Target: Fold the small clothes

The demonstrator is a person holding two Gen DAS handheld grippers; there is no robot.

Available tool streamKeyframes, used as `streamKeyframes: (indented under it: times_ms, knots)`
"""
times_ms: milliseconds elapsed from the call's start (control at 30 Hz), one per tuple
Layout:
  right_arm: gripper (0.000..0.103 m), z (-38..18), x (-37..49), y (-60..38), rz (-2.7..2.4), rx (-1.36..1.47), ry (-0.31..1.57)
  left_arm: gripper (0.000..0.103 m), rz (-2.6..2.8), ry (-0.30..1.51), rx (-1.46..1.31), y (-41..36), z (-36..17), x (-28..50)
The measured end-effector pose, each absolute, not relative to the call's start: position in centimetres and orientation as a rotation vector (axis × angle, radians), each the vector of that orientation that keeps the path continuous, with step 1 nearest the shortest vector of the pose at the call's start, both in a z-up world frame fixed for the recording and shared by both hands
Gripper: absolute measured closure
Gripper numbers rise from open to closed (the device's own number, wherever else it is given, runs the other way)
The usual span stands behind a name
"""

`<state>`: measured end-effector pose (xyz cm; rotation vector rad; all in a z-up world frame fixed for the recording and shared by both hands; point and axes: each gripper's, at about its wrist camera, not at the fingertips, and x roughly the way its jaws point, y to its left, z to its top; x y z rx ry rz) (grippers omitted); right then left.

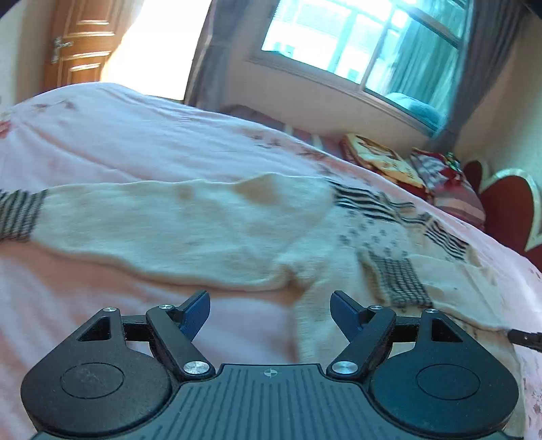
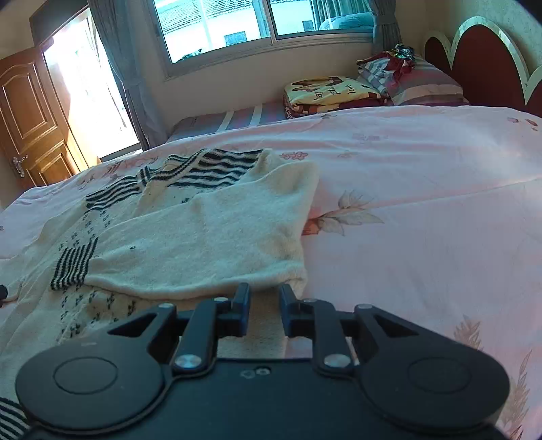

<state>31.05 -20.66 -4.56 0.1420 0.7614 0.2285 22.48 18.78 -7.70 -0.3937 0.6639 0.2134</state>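
Observation:
A small cream knit sweater (image 1: 210, 230) with black-and-white striped collar and cuffs lies on the pink bedspread (image 1: 142, 142). In the left wrist view one sleeve stretches left to a striped cuff (image 1: 18, 215). My left gripper (image 1: 269, 306) is open and empty, just above the bedspread at the sweater's near edge. In the right wrist view the sweater (image 2: 203, 243) has its other sleeve folded across the body, its striped cuff (image 2: 73, 264) at the left. My right gripper (image 2: 264, 298) is narrowly open over the sweater's lower right edge, holding nothing.
Folded blankets (image 2: 328, 93) and pillows (image 2: 416, 81) are stacked at the far side by the red headboard (image 2: 481, 64). A window (image 2: 257, 23) and a wooden door (image 2: 30, 118) lie beyond the bed. The pink bedspread (image 2: 423, 203) spreads to the right of the sweater.

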Motion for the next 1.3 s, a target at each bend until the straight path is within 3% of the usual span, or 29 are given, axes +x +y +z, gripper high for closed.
streamKeyframes:
  times_ms: [167,333,433,500,633,733,967,1100,1233,1300]
  knots:
    - [0.08,-4.5,31.0,-17.4,0.261,0.165,0.768,0.026,0.388,0.627,-0.622,27.4,-9.8,18.1]
    - [0.078,-4.6,31.5,-13.4,0.287,0.143,0.785,0.026,0.447,0.415,-1.038,33.5,-12.6,15.7]
    - [0.078,-4.4,31.4,-11.8,0.297,0.144,0.788,0.029,0.469,0.361,-1.072,34.6,-13.5,16.8]
    - [0.078,-4.2,31.7,-11.3,0.298,0.159,0.791,0.045,0.492,0.377,-1.038,34.9,-13.7,17.9]
    - [0.078,-4.5,33.5,-11.9,0.247,0.258,0.785,0.094,0.521,0.409,-1.059,36.6,-15.1,18.8]
    - [0.079,-5.0,34.8,-12.1,0.169,0.275,0.787,0.097,0.497,0.406,-1.035,36.5,-14.9,18.9]
    - [0.077,-4.0,33.7,-12.5,0.162,0.281,0.792,0.097,0.376,0.328,-0.756,31.5,-8.6,21.5]
    - [0.065,-3.6,32.5,-12.5,0.271,0.249,0.837,0.097,0.308,0.323,-0.681,29.3,-6.9,23.1]
    - [0.075,-2.8,31.5,-10.9,0.339,0.152,0.769,0.097,0.265,0.335,-0.673,28.7,-6.0,23.2]
    - [0.074,-3.2,32.3,-10.2,0.234,0.09,0.757,0.097,0.256,0.345,-0.661,28.0,-5.6,23.0]
